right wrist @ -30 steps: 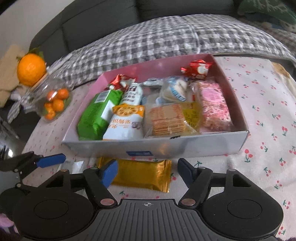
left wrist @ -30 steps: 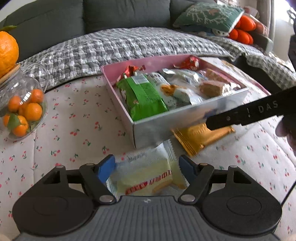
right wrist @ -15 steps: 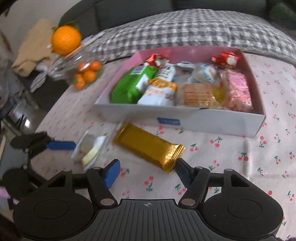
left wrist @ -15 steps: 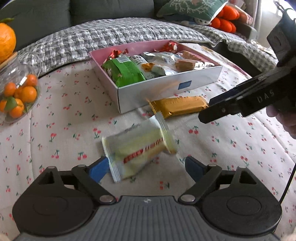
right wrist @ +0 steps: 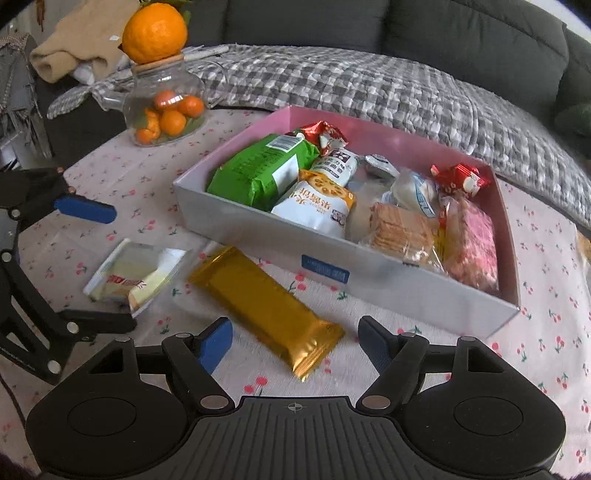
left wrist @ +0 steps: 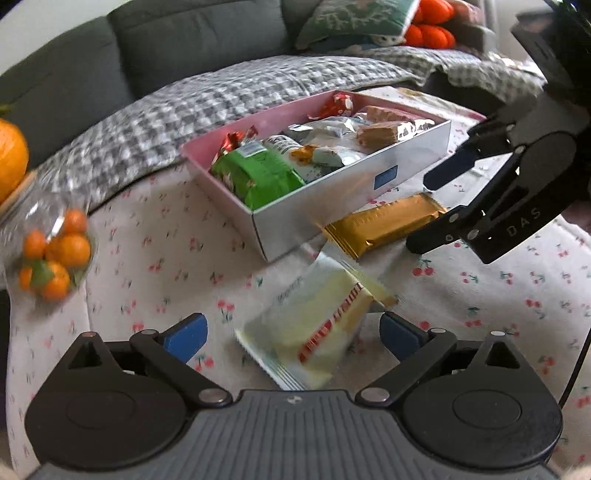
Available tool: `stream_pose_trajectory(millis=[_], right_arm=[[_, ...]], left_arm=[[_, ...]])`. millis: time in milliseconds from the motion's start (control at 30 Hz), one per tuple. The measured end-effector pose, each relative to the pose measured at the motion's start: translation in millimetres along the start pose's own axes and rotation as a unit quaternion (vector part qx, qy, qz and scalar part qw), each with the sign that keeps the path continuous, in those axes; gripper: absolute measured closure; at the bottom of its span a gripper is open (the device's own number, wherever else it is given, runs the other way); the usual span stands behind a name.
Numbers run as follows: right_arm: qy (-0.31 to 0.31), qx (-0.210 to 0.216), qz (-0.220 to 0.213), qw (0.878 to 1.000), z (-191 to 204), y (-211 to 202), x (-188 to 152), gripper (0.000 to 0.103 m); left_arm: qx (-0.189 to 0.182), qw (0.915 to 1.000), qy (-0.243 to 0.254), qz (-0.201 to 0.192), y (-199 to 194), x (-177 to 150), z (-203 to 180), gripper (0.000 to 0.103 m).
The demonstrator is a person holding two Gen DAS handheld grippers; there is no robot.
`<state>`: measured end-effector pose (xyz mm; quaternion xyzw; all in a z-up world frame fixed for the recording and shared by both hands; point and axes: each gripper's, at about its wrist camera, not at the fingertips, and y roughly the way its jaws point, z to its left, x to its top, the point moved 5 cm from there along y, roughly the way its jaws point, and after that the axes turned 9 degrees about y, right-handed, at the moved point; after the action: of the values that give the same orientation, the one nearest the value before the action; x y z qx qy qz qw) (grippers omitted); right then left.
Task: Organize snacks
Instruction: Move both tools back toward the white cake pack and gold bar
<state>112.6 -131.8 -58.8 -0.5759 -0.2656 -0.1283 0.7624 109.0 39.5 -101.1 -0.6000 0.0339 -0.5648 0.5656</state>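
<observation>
A pink-lined box [right wrist: 258,236] packed with several snacks sits on the cherry-print cloth; it shows in the left wrist view too [left wrist: 332,206]. In front of it lie a gold bar [right wrist: 266,306] [left wrist: 384,221] and a pale yellow packet [left wrist: 317,325] [right wrist: 129,273]. My left gripper [left wrist: 291,338] [right wrist: 96,266] straddles the packet, its jaws opening and the pads clear of the wrapper. My right gripper [right wrist: 295,345] [left wrist: 436,205] is around the near end of the gold bar, its jaws also opening and not pressing on the bar.
A glass jar of mandarins [right wrist: 166,110] [left wrist: 55,258] with a big orange [right wrist: 155,31] on its lid stands at the cloth's far left. Behind the box are a checked blanket [right wrist: 369,85] and a dark sofa [left wrist: 184,44] with cushions.
The left jaws have spread, and the pale packet now lies loose on the cloth farther from the box. The right gripper has rolled and shifted sideways, with its jaws a little wider.
</observation>
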Motion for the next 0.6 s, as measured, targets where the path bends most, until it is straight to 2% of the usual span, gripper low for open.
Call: stream_pose_trajectory(millis=[100,200,300,467,600], right_arm=[[0.002,0.001,-0.007,1.000,-0.3,3.8,5.4,0.027],[-0.004,-0.001,-0.012,1.000,1.1,6.0,7.5,0.031],[-0.005,0.012,-0.008,1.000,4.0,7.7,8.3,0.043],[-0.009,0.031,0.003,0.999,4.9,0.4,3.7,0.059],[-0.030,0.073,0.028,0.996,11.7,-10.1,-5.0,0.059]], left_arm=[[-0.011,0.9999,0.001,0.001,6.4,3.9,0.6,0.007],[-0.025,0.9995,-0.020,0.004,9.0,4.5,2.5,0.015],[-0.040,0.9981,-0.046,0.007,6.9,2.2,3.1,0.026],[-0.041,0.9959,-0.079,0.014,0.6,-2.1,2.5,0.040],[-0.051,0.9950,-0.082,0.027,-5.6,-4.2,-1.0,0.043]])
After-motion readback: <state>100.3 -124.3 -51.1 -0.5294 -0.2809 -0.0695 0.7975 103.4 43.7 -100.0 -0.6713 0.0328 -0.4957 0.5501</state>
